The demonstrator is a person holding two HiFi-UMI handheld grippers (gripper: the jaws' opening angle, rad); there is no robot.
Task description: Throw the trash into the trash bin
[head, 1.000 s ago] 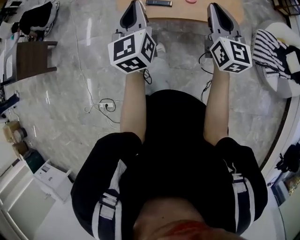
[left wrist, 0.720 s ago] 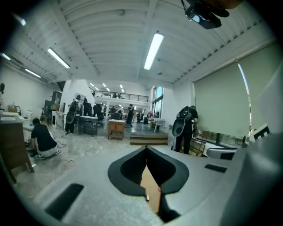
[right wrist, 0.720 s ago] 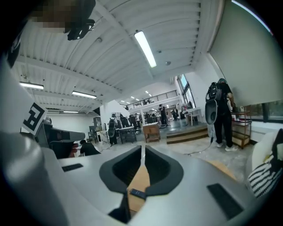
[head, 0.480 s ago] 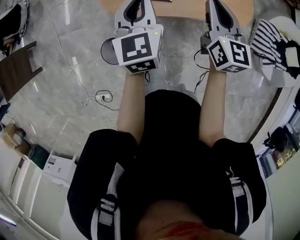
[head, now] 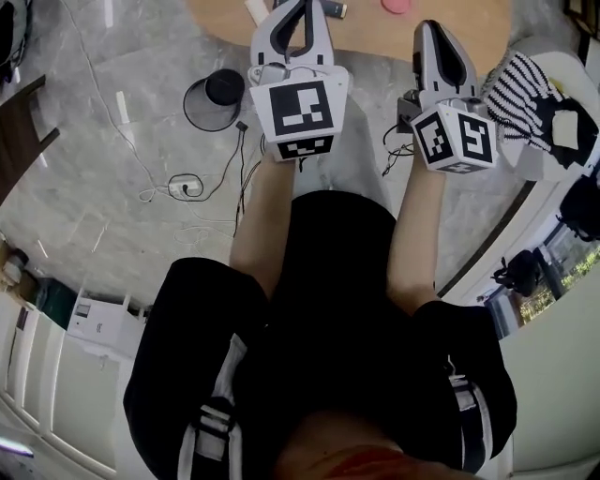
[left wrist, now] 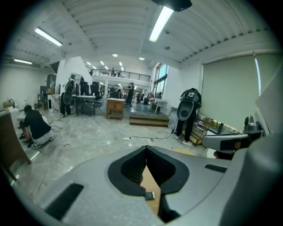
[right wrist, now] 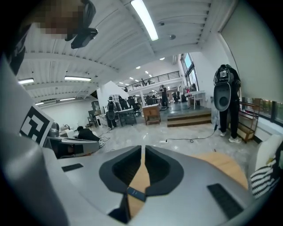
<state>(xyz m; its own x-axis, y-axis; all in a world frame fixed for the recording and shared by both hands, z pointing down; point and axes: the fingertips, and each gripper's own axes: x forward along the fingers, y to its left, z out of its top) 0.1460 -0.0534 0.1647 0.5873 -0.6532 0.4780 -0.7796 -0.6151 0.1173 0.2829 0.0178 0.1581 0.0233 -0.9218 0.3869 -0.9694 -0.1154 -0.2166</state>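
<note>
Upright trash bin (head: 214,99), mouth up, has appeared beside closed empty left gripper (head: 301,13); right gripper (head: 428,30) closed too.

Glossy marble-look floor (head: 112,216), matt wooden table (head: 375,37), wire-mesh bin (head: 211,98)

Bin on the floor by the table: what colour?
The bin is black; it shows best in the head view.

Two grippers (head: 302,7) (head: 427,28), one trash bin (head: 214,98), one table (head: 469,23).
</note>
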